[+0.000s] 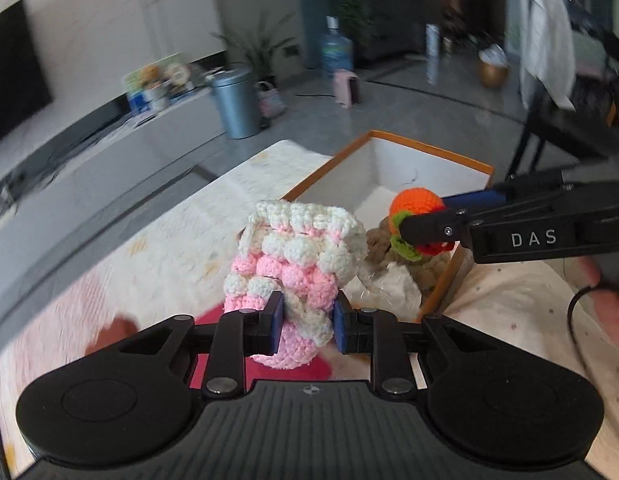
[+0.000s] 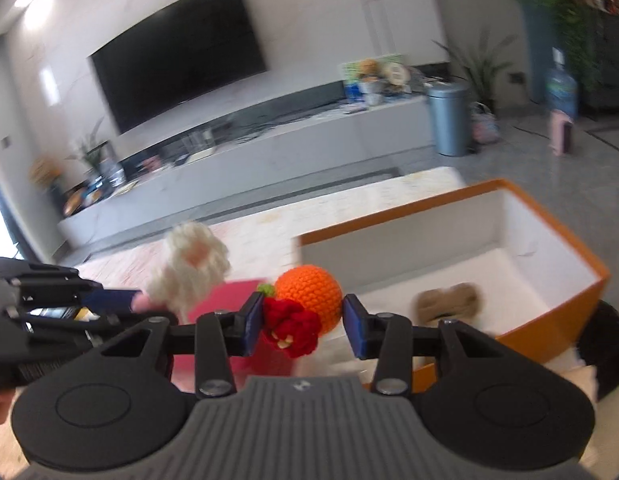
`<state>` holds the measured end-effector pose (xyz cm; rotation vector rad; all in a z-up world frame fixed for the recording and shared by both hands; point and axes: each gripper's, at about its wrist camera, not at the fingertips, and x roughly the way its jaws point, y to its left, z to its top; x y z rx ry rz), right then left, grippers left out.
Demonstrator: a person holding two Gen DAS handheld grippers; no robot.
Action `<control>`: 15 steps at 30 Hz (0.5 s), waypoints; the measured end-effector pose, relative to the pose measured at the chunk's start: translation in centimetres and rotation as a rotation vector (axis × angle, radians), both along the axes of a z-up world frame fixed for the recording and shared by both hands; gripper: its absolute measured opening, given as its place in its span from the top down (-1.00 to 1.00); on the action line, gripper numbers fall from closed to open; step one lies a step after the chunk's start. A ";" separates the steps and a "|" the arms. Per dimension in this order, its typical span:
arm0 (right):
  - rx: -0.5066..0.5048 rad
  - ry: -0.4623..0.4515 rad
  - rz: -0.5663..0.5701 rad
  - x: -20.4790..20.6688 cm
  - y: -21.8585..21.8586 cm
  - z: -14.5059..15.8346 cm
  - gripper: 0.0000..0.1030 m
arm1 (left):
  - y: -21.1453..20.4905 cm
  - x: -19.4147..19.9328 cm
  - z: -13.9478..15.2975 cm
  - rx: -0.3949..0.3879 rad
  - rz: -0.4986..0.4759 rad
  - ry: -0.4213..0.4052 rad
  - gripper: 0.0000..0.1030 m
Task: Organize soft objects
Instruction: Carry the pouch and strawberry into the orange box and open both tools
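Observation:
My left gripper [image 1: 307, 326] is shut on a pink and cream crocheted pouch [image 1: 297, 264] and holds it upright above the table, left of the orange-rimmed white box [image 1: 429, 152]. The pouch also shows blurred in the right wrist view [image 2: 193, 268]. My right gripper [image 2: 303, 326] is shut on a crocheted orange ball with a red flower and green leaves [image 2: 309, 300], held over the box's near left corner. In the left wrist view the right gripper [image 1: 405, 224] comes in from the right with the orange toy [image 1: 415, 202]. A brown knitted thing [image 2: 449, 300] lies inside the box [image 2: 557, 216].
A pale patterned cloth [image 1: 169, 240] covers the table. A flat red item [image 2: 229, 296] lies on it under the grippers. A crinkled clear bag with something white [image 1: 385, 284] lies in the box's near end. A grey bin [image 1: 237, 100] and a TV bench [image 2: 269, 140] stand beyond.

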<state>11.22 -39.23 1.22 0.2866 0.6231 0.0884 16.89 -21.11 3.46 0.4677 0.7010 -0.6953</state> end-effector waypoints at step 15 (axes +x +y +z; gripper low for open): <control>0.143 0.352 0.046 13.5 -8.0 -7.5 0.17 | -11.6 9.9 -10.6 0.441 -0.237 0.075 0.44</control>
